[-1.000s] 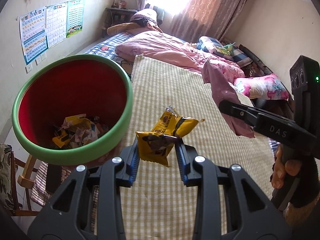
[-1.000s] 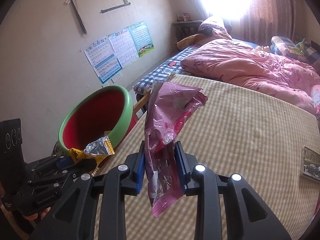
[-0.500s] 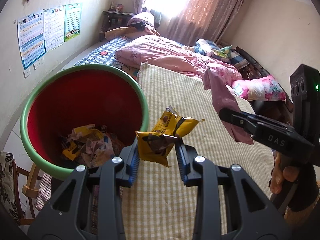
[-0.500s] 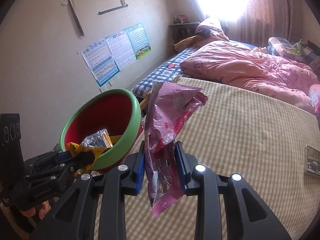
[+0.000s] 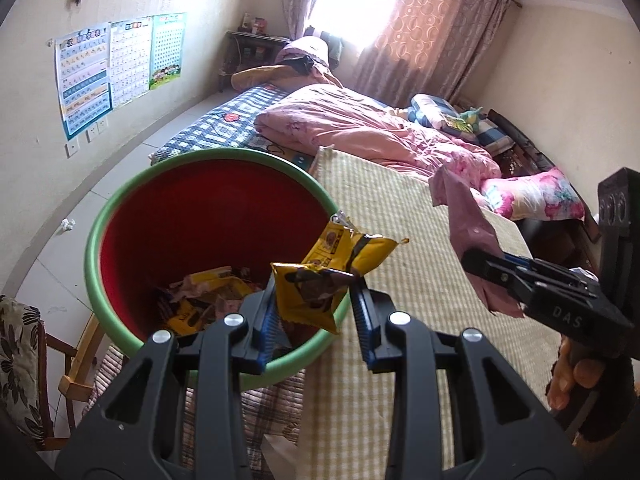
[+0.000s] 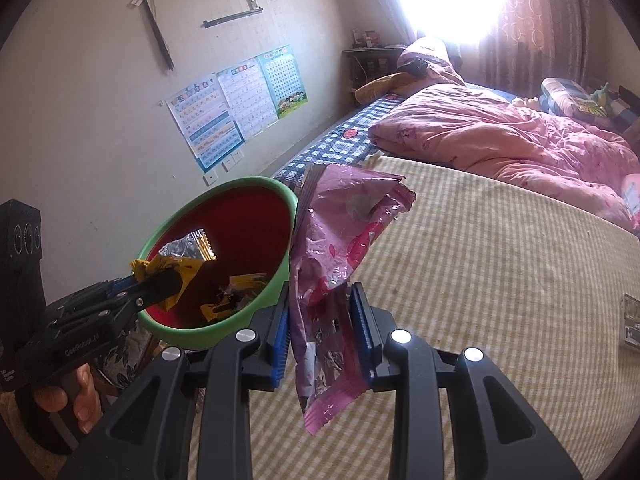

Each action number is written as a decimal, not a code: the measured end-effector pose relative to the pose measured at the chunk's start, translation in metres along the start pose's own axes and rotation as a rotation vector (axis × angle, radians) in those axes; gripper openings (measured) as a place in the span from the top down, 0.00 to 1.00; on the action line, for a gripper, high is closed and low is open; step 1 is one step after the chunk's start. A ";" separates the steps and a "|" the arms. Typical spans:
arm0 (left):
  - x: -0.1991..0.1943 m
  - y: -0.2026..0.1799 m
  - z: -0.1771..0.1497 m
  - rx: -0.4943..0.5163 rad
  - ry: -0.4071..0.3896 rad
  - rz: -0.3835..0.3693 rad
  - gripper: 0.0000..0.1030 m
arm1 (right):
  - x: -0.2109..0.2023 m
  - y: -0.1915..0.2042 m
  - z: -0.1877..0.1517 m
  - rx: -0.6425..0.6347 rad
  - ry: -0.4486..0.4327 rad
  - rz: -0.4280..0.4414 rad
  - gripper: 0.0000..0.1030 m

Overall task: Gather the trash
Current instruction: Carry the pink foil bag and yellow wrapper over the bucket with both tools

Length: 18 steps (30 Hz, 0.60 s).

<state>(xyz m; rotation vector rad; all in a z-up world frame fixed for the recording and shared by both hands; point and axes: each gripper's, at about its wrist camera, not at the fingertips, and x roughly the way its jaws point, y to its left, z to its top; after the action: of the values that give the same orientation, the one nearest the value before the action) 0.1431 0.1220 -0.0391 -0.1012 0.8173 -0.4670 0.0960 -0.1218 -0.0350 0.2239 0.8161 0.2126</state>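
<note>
My left gripper (image 5: 314, 320) is shut on a yellow snack wrapper (image 5: 332, 272), which hangs over the near right rim of a red bin with a green rim (image 5: 208, 220). Several wrappers lie on the bin's bottom. My right gripper (image 6: 322, 328) is shut on a crumpled pink wrapper (image 6: 340, 240), just right of the bin (image 6: 236, 224) and above the striped bed mat (image 6: 480, 264). In the right wrist view the left gripper (image 6: 160, 280) holds the yellow wrapper (image 6: 176, 264) above the bin's opening. The left wrist view shows the right gripper (image 5: 480, 266) with the pink wrapper (image 5: 468, 224).
A pink quilt (image 5: 360, 128) and pillows lie at the far end of the bed. A small flat packet (image 6: 630, 322) rests on the mat at the right edge. A wooden chair (image 5: 76, 372) stands under the bin. Posters (image 5: 116, 68) hang on the wall.
Both grippers have moved left toward the bin. The yellow wrapper, earlier over the mat, now hangs over the bin's rim. Both grips are unchanged.
</note>
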 end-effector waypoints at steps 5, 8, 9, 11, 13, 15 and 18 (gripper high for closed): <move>-0.001 0.013 0.000 -0.015 0.003 0.018 0.69 | 0.004 0.008 0.002 -0.009 -0.002 0.007 0.72; -0.001 0.021 0.001 -0.021 0.004 0.024 0.69 | 0.007 0.014 0.003 -0.015 -0.002 0.011 0.72; -0.001 0.023 0.002 -0.022 0.003 0.026 0.69 | 0.007 0.016 0.004 -0.017 -0.002 0.012 0.72; -0.001 0.025 0.002 -0.023 0.004 0.028 0.69 | 0.009 0.020 0.006 -0.022 -0.001 0.015 0.72; -0.001 0.029 0.004 -0.025 0.004 0.030 0.69 | 0.011 0.024 0.007 -0.026 0.000 0.018 0.72; 0.000 0.031 0.005 -0.027 0.006 0.032 0.69 | 0.013 0.028 0.007 -0.029 0.000 0.019 0.72; 0.001 0.036 0.006 -0.030 0.011 0.033 0.69 | 0.016 0.032 0.009 -0.031 0.001 0.020 0.72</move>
<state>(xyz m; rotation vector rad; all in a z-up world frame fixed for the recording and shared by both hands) 0.1607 0.1531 -0.0453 -0.1134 0.8356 -0.4246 0.1100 -0.0883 -0.0318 0.2022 0.8117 0.2438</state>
